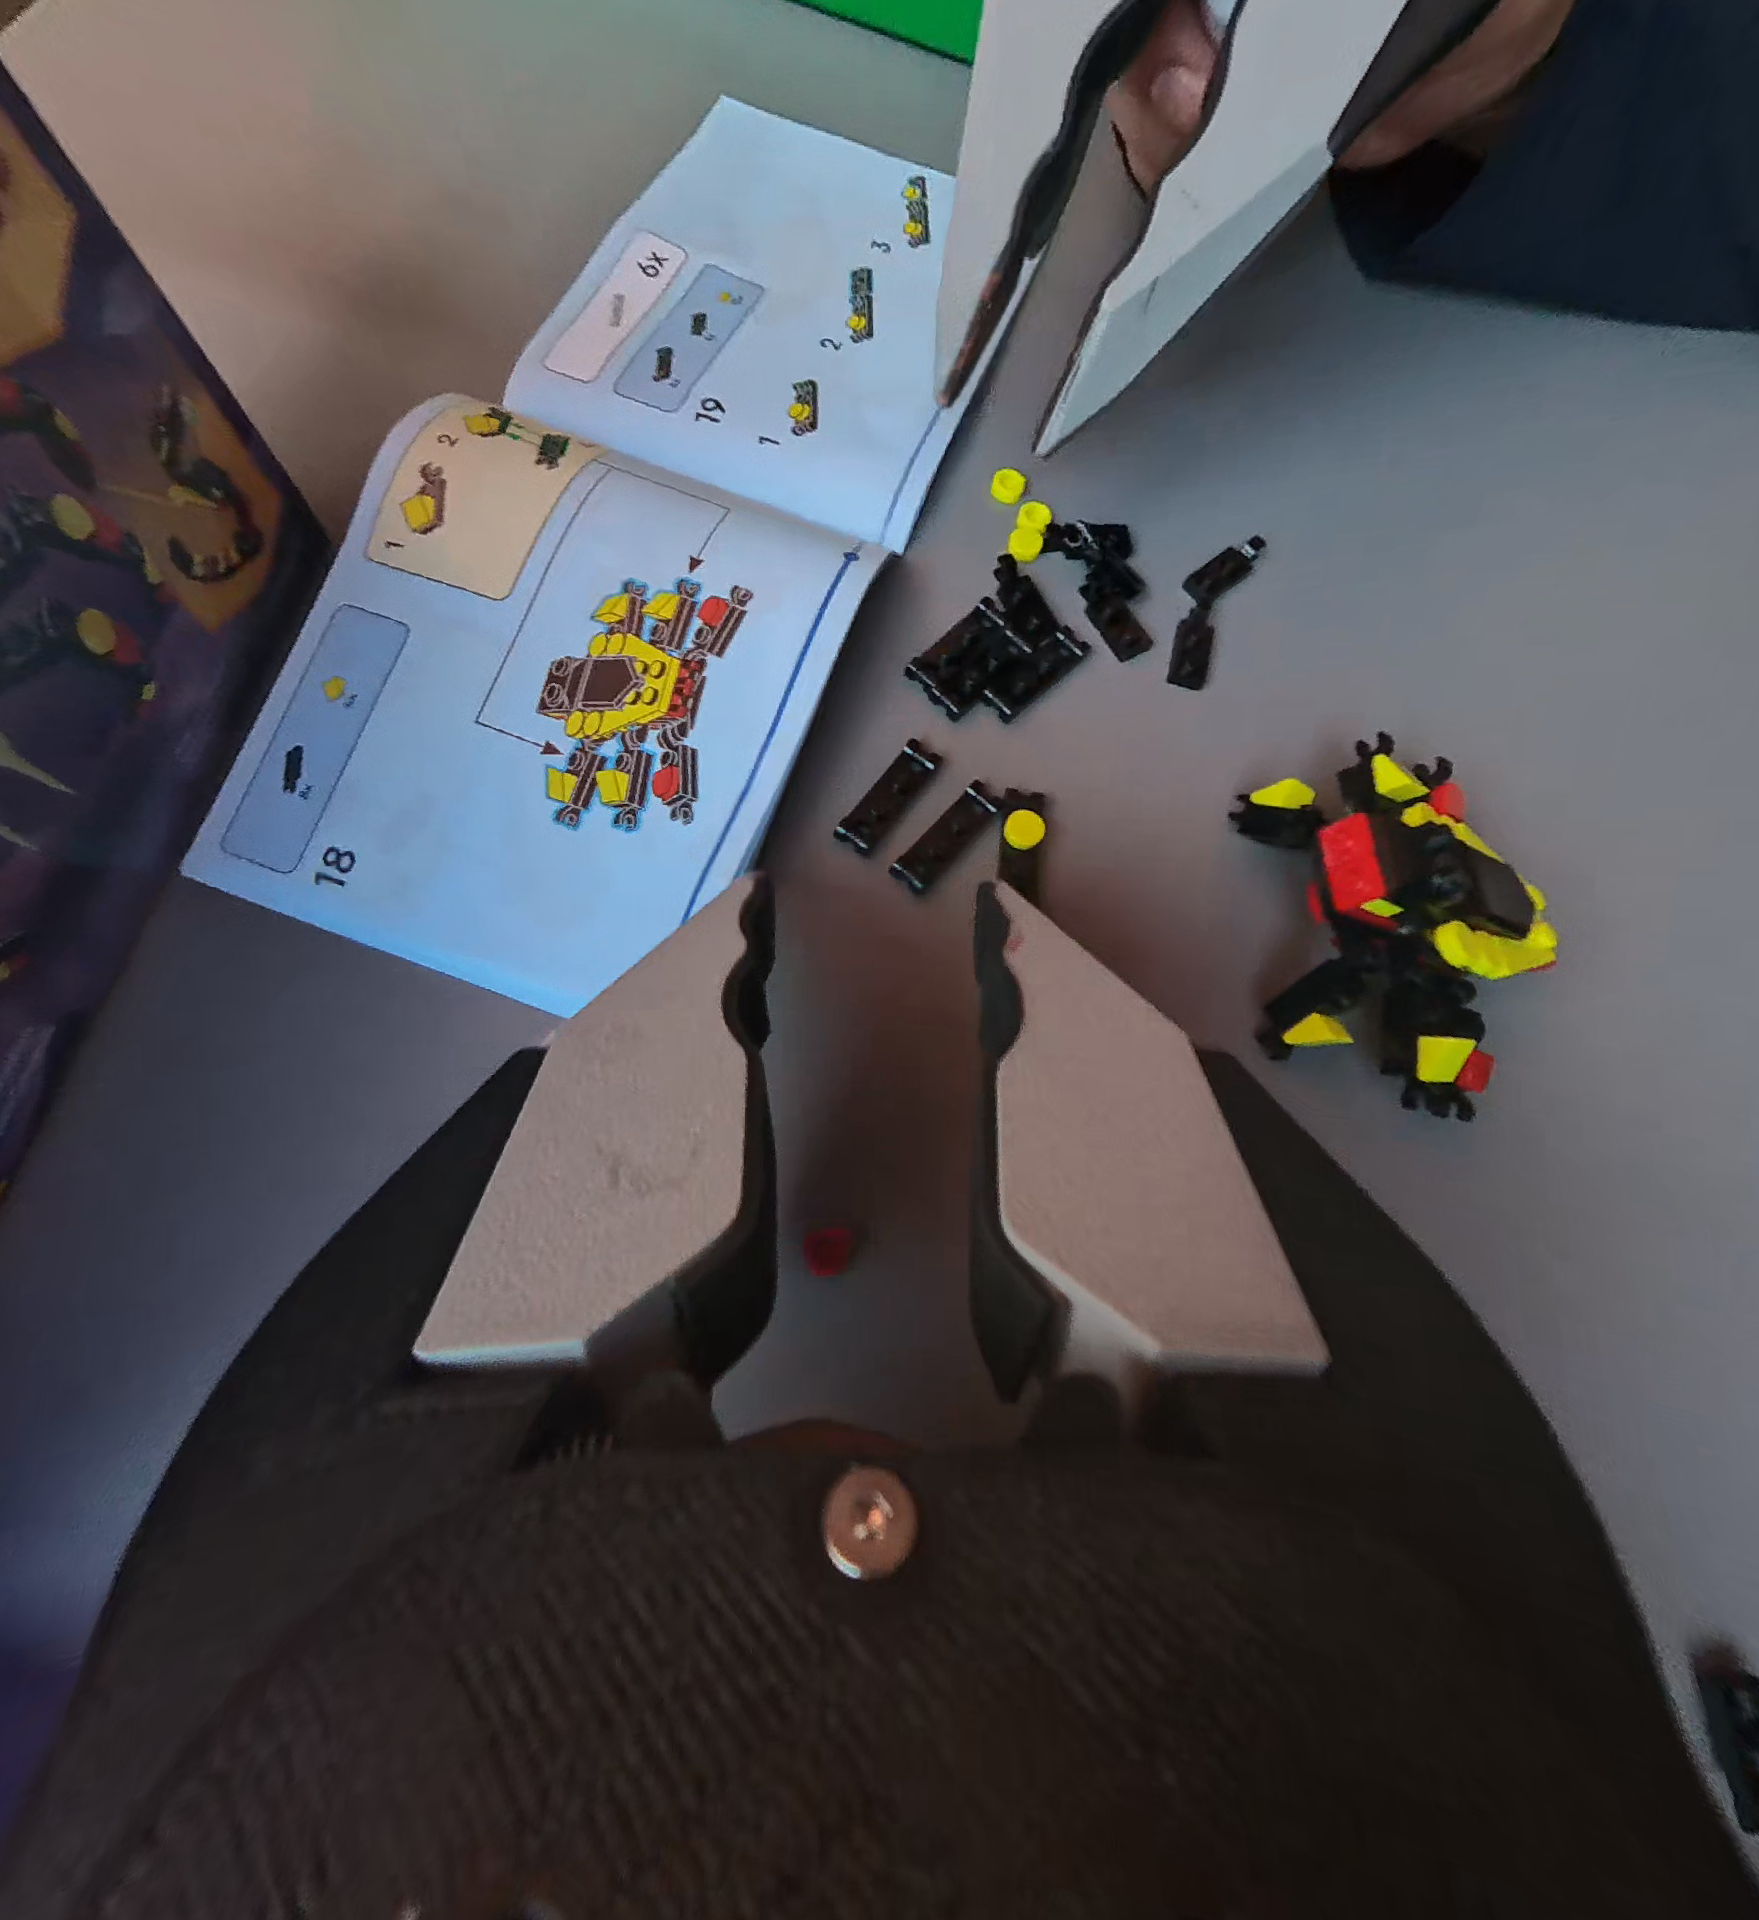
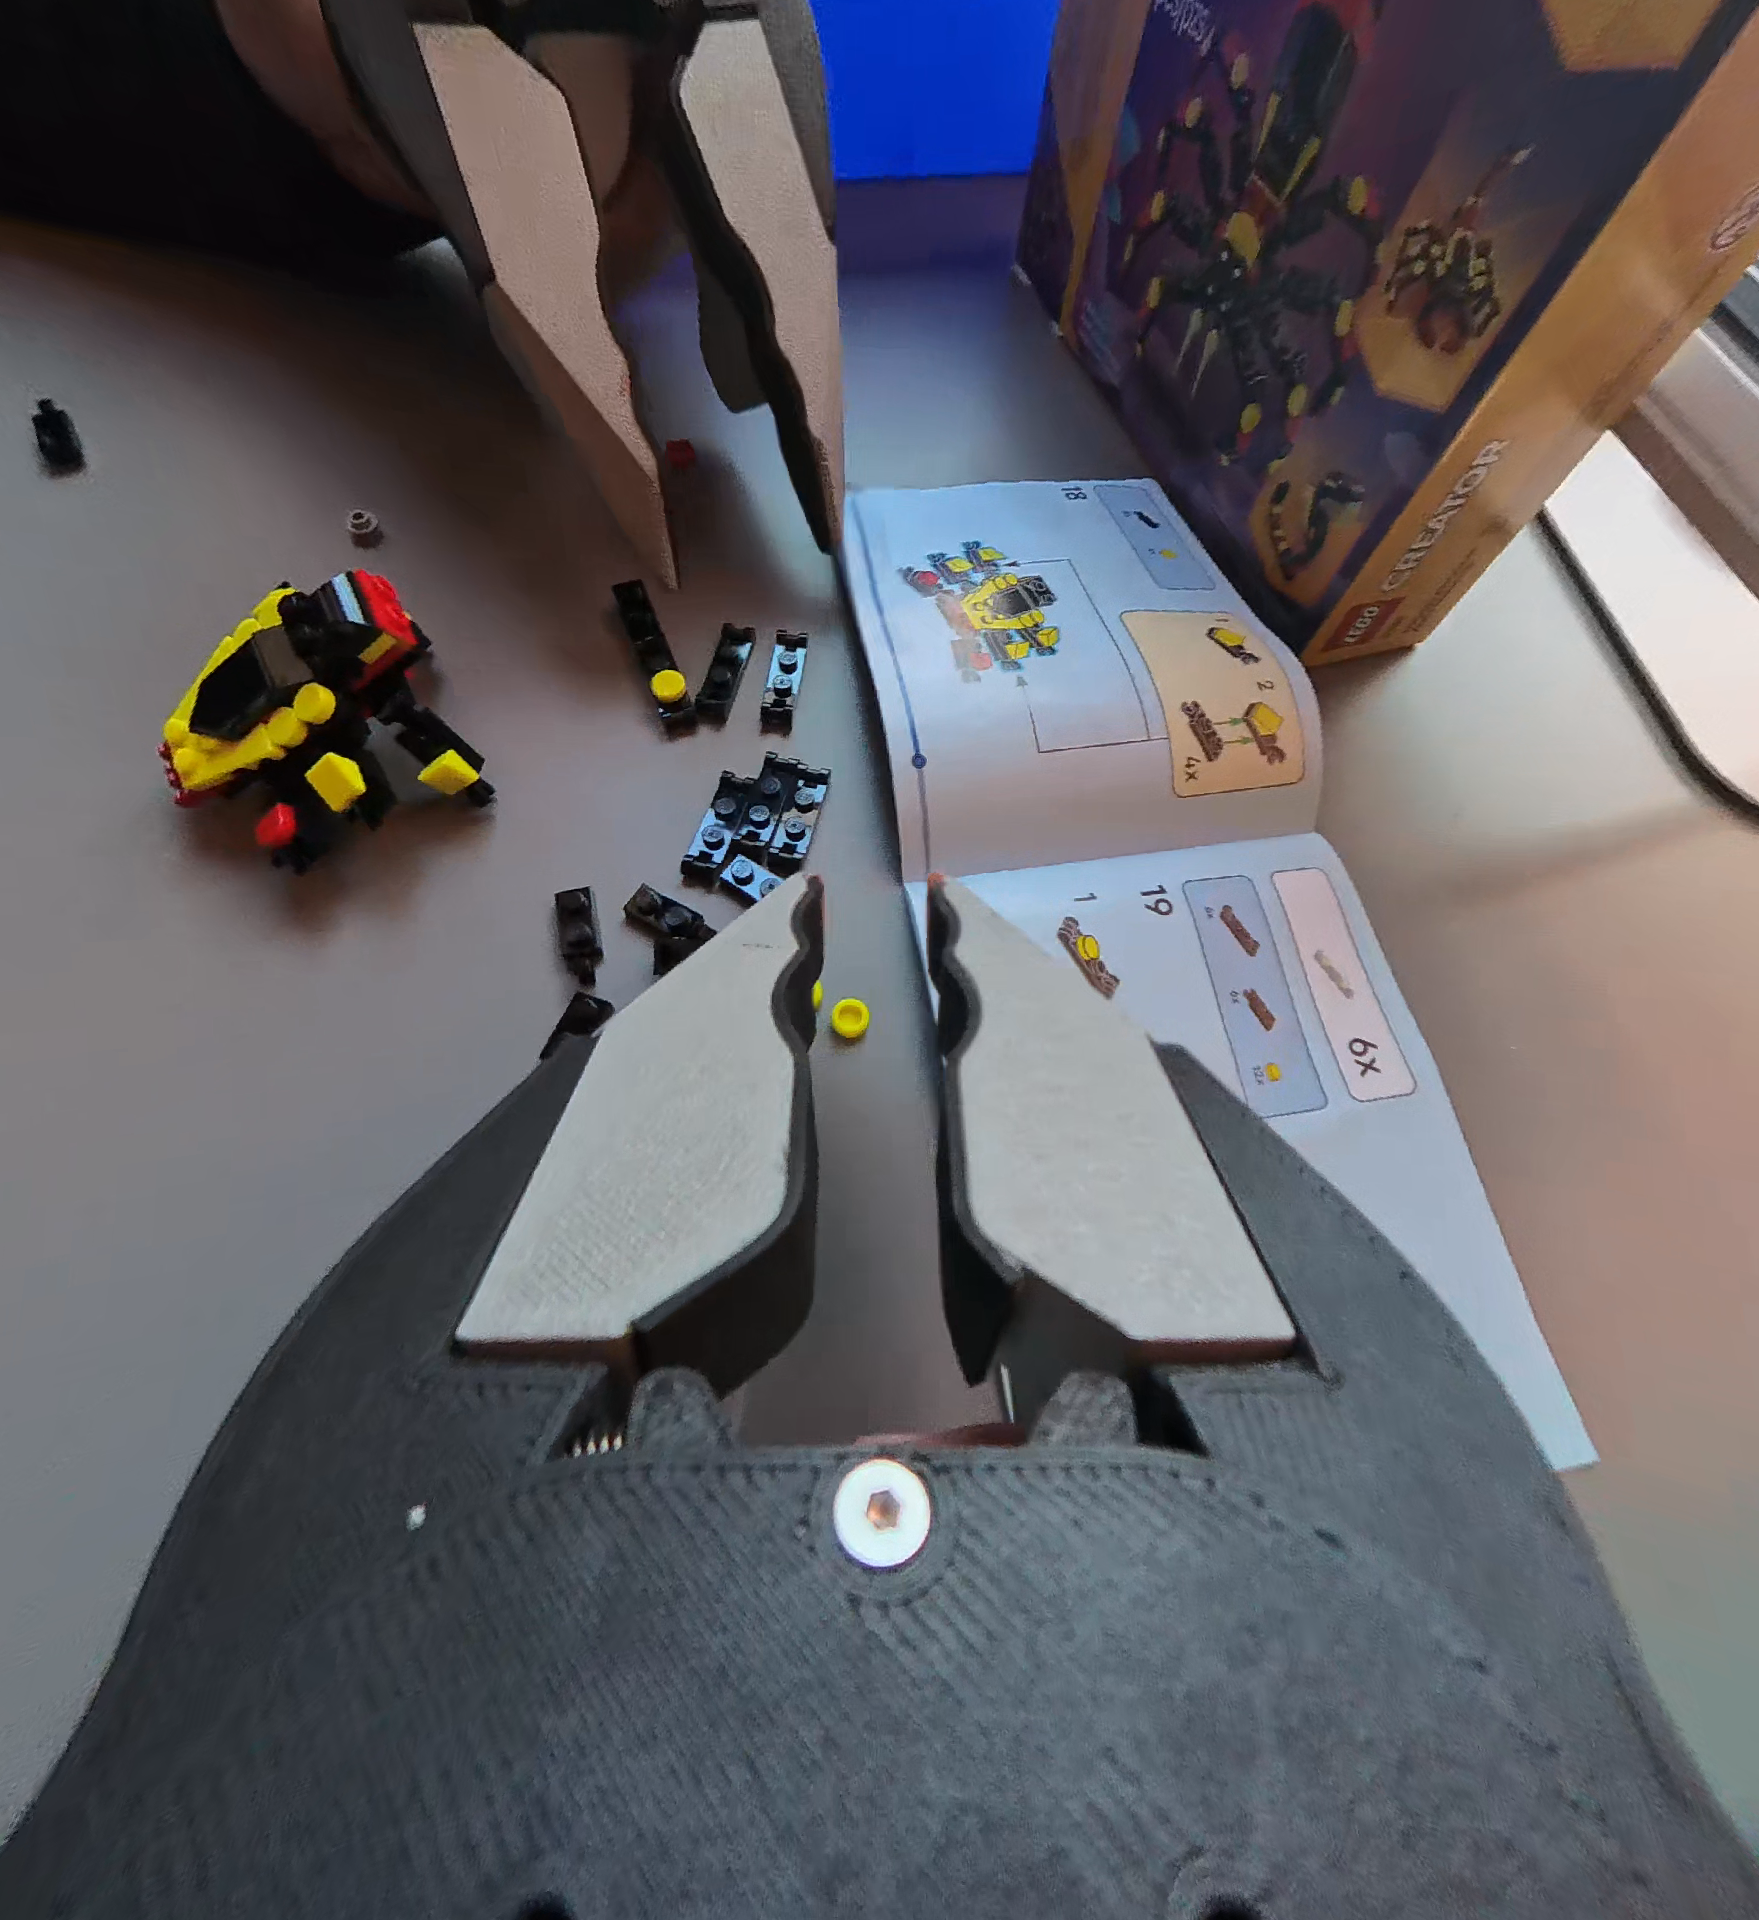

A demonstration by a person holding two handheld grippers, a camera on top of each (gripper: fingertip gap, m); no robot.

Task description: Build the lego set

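Grey and matte, the table carries everything I need. Going left to right in my left wrist view: the set's box stands at the far left edge, then the instruction booklet lies open beside it. Right of the booklet sit the loose parts: three small yellow round studs, a heap of black plates, and nearer me a row of black plates, one already capped with a yellow stud. Farthest right rests the half-built model, black, yellow and red, lying apart from the loose parts.

These pieces look light, rigid and smooth, so I judge they would skid or flip if pinched off-centre. A plate is best taken across its long edges, flat and low. The model seems fragile at its leg joints; I would hold it by the blocky body.

My left gripper hovers above the table, tilted down, fingers parted and empty, tips just short of the capped plate; a red stud lies on the table below it. My right gripper comes in from the opposite side, angled down beside the booklet's edge, narrowly parted, holding nothing, with a yellow stud lying on the table under its gap.
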